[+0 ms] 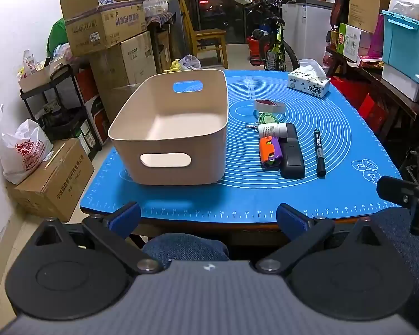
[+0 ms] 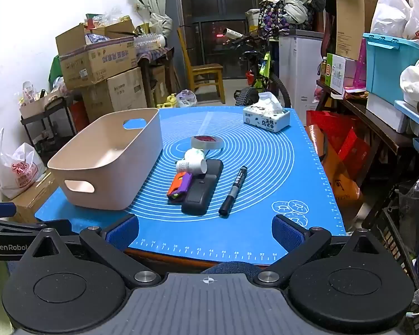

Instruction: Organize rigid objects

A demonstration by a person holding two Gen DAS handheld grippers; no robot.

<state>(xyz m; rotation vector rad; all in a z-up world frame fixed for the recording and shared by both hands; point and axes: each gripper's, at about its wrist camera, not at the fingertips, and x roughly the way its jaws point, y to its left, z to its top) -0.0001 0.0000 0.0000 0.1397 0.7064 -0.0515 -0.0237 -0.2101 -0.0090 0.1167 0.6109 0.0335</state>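
Left gripper [image 1: 208, 219] nearest the lens: jaws spread wide, nothing between them, hanging over the near table edge above a denim-clad knee. Right gripper [image 2: 205, 231] likewise wide and empty, at the near edge of the blue mat [image 2: 265, 237].

Layout, largest first. Beige bin [image 1: 167, 164] stands upright on the left half of the mat, inside bare as far as visible. Black remote [image 2: 201, 192] lies lengthwise, touching the orange-and-purple toy [image 2: 179, 185] on its left. White bottle [image 2: 191, 165] lies on its side across the remote's far end. Black marker [image 2: 234, 189] lies apart, to the right of the remote. Tape roll [image 2: 206, 141] lies flat beyond the cluster; a small green disc [image 1: 267, 118] sits between tape and bottle. Tissue pack [image 2: 266, 117] at the far right corner, probably not part of the job.

All items lie ahead of both grippers, well apart from them; nothing touched.

Judgement: no item binned yet. Marker is the cleanest first pick for the right gripper, since it is isolated. Grip across its barrel mid-length, so it does not pivot. Take the bottle before the remote, as it may roll.
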